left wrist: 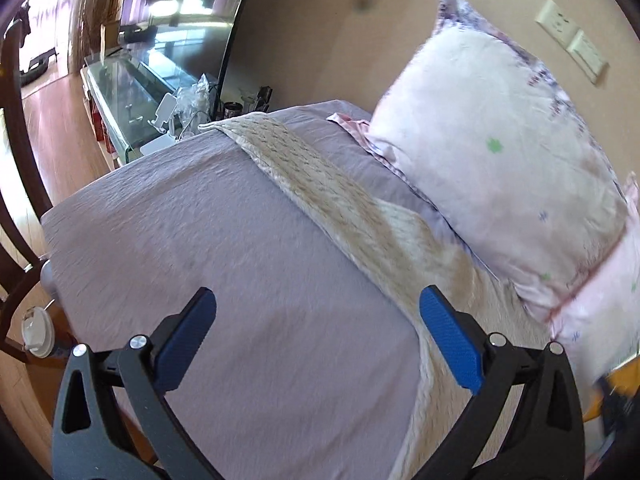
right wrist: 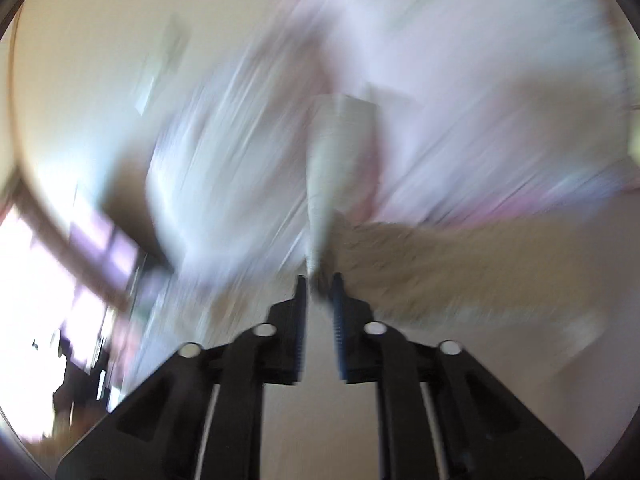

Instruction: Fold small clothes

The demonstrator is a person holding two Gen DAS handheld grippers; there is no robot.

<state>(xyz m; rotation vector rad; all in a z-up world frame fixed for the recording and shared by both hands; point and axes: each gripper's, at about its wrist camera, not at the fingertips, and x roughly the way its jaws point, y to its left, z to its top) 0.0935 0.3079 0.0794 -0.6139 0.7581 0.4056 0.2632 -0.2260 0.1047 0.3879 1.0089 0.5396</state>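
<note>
Left gripper [left wrist: 318, 306] jaws wide apart, empty, over the grey-purple bedsheet [left wrist: 224, 248]. Beige fluffy knit cloth [left wrist: 320, 184] runs from 11 to 5 o'clock beside the floral pillow [left wrist: 492, 160]. Right gripper [right wrist: 321, 278], blurred, seems pinched on its whitish edge. Soft, light, droopy: best held at corners.

The whole view is smeared by motion blur. The right tool [right wrist: 319, 280] has its two fingers drawn close, with only a narrow gap, and a pale strip of cloth [right wrist: 334, 152] rises from between the tips, pinched there. Just right of the tips lies a beige fuzzy fabric [right wrist: 440, 256]. Beyond is pinkish-white bedding [right wrist: 460, 40], too blurred to make out. Far left, a bright window [right wrist: 44, 280].
</note>
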